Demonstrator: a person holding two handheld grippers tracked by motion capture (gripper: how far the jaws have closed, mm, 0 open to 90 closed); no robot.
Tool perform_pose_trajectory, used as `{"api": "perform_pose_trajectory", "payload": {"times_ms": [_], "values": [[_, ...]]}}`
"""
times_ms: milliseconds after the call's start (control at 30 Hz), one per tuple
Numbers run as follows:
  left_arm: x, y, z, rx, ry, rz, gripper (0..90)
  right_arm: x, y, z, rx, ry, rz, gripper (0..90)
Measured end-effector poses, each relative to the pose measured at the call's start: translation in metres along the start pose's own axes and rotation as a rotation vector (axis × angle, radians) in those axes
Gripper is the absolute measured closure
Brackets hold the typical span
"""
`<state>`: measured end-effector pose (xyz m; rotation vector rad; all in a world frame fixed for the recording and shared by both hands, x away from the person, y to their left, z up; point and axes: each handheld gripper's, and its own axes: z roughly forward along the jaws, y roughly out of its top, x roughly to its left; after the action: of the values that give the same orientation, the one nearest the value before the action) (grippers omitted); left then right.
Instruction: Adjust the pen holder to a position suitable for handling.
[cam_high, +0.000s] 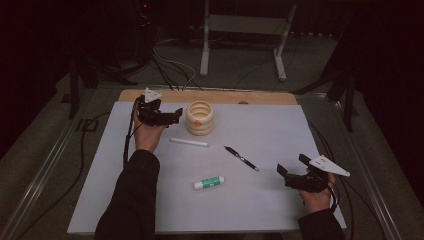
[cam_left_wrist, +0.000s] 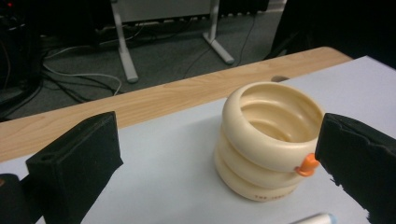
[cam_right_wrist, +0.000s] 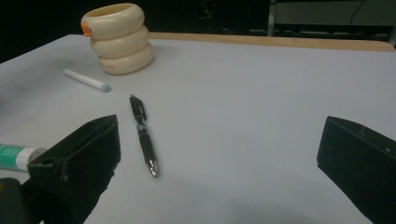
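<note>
A cream ribbed cup (cam_high: 200, 118) with a small orange nub (cam_left_wrist: 306, 164) on its rim stands upright at the back of the white sheet. My left gripper (cam_high: 172, 116) is open just left of it, and the cup (cam_left_wrist: 266, 140) lies ahead between the jaws, nearer the right one. A white marker (cam_high: 189, 142), a black pen (cam_high: 241, 158) and a green-and-white glue stick (cam_high: 209, 183) lie in the middle. My right gripper (cam_high: 292, 166) is open near the front right, holding nothing, with the pen (cam_right_wrist: 144, 135) ahead on its left.
The white sheet (cam_high: 280, 125) covers a wooden table whose bare strip (cam_high: 210, 96) shows along the back edge. Beyond it are floor cables and a metal stand's legs (cam_high: 244, 45). The person's dark sleeves come in from the bottom.
</note>
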<state>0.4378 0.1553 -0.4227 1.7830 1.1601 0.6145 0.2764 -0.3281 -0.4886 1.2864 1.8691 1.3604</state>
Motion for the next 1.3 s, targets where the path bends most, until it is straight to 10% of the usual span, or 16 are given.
{"api": "perform_pose_trajectory", "payload": {"times_ms": [1000, 1300], "values": [[-0.019, 0.008, 0.054, 0.081, -0.013, -0.039, 3.6, -0.002, 0.000, 0.000, -0.003, 0.003, 0.008, 0.0], [-0.030, 0.008, 0.077, 0.152, 0.000, -0.056, 24.5, -0.004, 0.000, -0.001, -0.006, 0.004, 0.016, 0.0]]}}
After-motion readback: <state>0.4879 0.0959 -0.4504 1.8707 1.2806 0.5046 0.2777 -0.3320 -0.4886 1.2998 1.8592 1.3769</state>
